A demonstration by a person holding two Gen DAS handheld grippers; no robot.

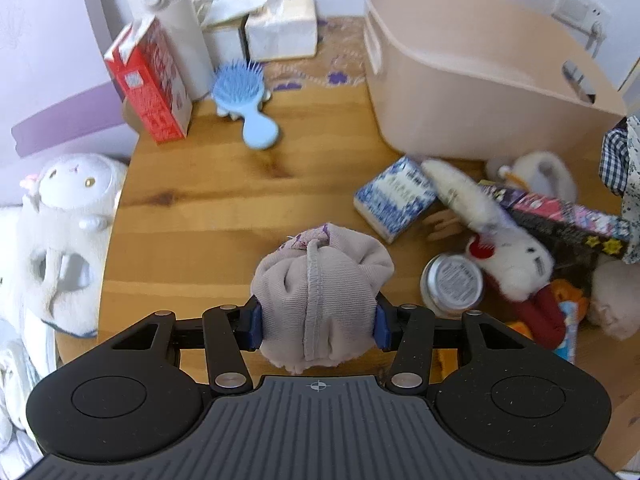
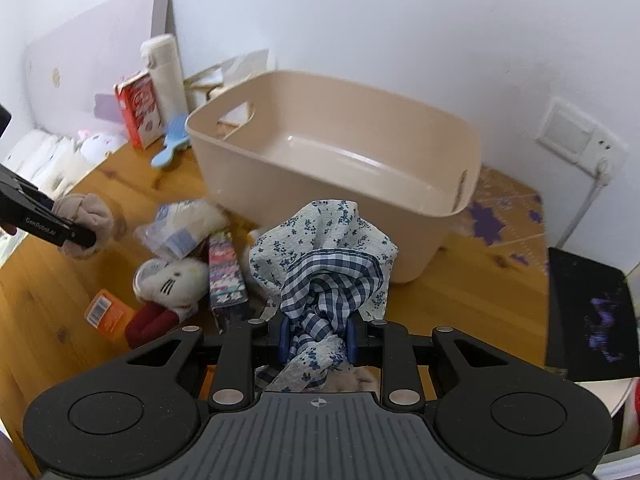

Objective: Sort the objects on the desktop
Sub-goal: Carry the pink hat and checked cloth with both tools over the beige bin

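Observation:
My left gripper (image 1: 318,326) is shut on a balled beige cloth (image 1: 320,280), held above the wooden table (image 1: 224,184); the cloth also shows at the left of the right wrist view (image 2: 90,214). My right gripper (image 2: 317,338) is shut on a bundle of blue floral and checked cloth (image 2: 328,256), held in front of the beige plastic bin (image 2: 340,160). The bin is empty and also shows at the upper right of the left wrist view (image 1: 472,80). The checked cloth shows at the right edge of the left wrist view (image 1: 622,160).
A pile lies in front of the bin: a white cat plush (image 1: 504,248), a blue patterned packet (image 1: 396,196), a tin can (image 1: 454,284), a dark printed box (image 1: 568,216). At the back stand a red carton (image 1: 148,84), a white flask (image 1: 172,20), a tissue box (image 1: 280,24) and a blue hairbrush (image 1: 246,96). A white plush toy (image 1: 68,208) sits off the table's left edge.

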